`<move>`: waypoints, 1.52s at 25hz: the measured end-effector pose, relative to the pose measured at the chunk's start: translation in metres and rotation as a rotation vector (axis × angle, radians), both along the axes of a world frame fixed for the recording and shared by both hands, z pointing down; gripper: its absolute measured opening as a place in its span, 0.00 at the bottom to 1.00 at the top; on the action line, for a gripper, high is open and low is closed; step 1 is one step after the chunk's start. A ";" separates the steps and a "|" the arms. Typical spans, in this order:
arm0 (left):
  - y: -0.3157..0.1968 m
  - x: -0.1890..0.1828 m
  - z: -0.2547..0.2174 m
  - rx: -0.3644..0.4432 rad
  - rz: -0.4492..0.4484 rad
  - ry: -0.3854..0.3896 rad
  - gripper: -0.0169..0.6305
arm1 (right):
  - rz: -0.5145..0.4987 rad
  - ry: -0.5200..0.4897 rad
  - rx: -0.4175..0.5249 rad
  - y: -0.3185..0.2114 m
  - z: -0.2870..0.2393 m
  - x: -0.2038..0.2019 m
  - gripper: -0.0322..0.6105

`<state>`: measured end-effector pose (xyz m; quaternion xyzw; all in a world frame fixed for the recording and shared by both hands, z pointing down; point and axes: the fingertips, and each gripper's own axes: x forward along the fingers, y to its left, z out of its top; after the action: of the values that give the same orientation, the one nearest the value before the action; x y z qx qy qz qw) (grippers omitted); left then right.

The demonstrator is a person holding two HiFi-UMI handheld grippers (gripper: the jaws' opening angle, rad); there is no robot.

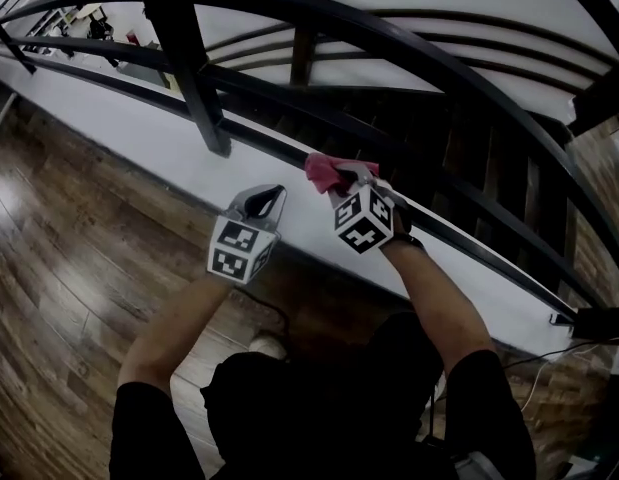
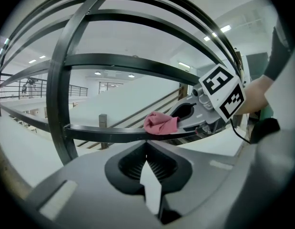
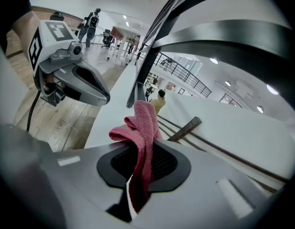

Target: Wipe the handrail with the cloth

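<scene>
One cloth (image 1: 327, 171), pinched in right tool (image 1: 351, 178), touches handrail (image 2: 104, 133).

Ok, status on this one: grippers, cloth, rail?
Right gripper shut on pink cloth, cloth on the lower rail. Left gripper shut, empty, alongside. Upright post further left.

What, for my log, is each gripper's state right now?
Left gripper: shut, nothing between its jaws.
Right gripper: shut on the pink cloth, at the handrail.
</scene>
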<state>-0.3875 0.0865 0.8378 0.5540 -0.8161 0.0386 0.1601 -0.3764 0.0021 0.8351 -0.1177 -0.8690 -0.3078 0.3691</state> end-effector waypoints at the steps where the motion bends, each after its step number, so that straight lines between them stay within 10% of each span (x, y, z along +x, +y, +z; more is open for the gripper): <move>1: 0.005 -0.005 0.001 0.008 -0.024 0.003 0.03 | -0.004 -0.003 0.002 0.004 0.000 -0.005 0.13; 17: 0.074 -0.048 0.022 0.170 -0.368 0.193 0.03 | -0.024 -0.007 -0.020 0.042 -0.001 -0.051 0.13; 38: 0.104 -0.069 0.018 0.256 -0.466 0.227 0.03 | -0.033 0.011 -0.049 0.098 -0.002 -0.130 0.13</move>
<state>-0.4563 0.1906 0.8555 0.3680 -0.8965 -0.1649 0.1835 -0.5067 0.1002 0.8331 -0.1427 -0.8721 -0.2920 0.3658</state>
